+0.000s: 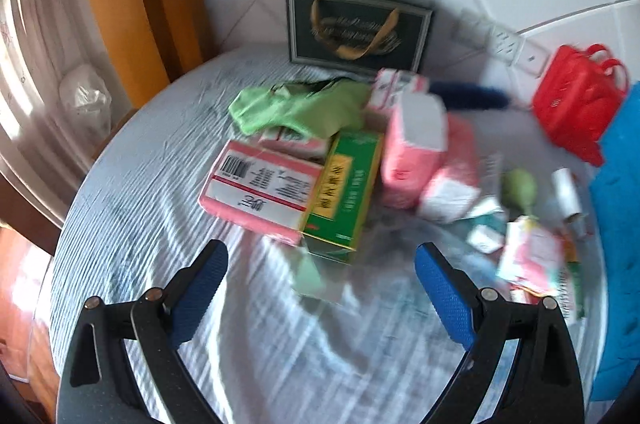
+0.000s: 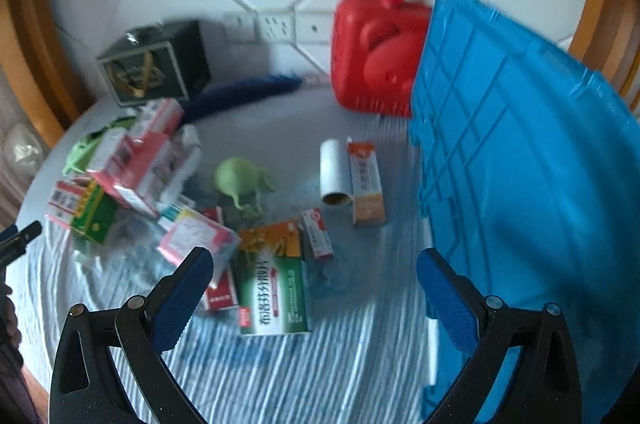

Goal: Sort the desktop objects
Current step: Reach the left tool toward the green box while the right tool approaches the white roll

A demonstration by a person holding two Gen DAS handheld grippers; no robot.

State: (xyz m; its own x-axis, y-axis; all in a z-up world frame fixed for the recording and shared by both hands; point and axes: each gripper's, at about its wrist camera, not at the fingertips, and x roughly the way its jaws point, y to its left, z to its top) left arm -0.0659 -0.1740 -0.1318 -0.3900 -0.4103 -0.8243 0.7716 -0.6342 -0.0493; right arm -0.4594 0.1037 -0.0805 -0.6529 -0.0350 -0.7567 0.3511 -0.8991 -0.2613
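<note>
My left gripper (image 1: 320, 256) is open and empty, just in front of a green medicine box (image 1: 344, 192) and a pink box (image 1: 260, 188) lying on the striped cloth. More pink boxes (image 1: 416, 144) are piled behind them. My right gripper (image 2: 316, 264) is open and empty above a green-and-orange medicine box (image 2: 276, 284). Near it lie a small red-and-white box (image 2: 318, 234), a white paper roll (image 2: 335, 170), an orange box (image 2: 366, 184) and a green soft toy (image 2: 240, 180). The left gripper's tip (image 2: 20, 236) shows at the left edge of the right wrist view.
A blue plastic crate (image 2: 520, 164) stands at the right, with a red case (image 2: 376, 52) behind it. A dark framed box (image 1: 356, 24) stands against the tiled wall, with a green cloth (image 1: 300, 104) and a dark blue brush (image 2: 248, 90) in front. The round table's edge (image 1: 92, 176) curves at left.
</note>
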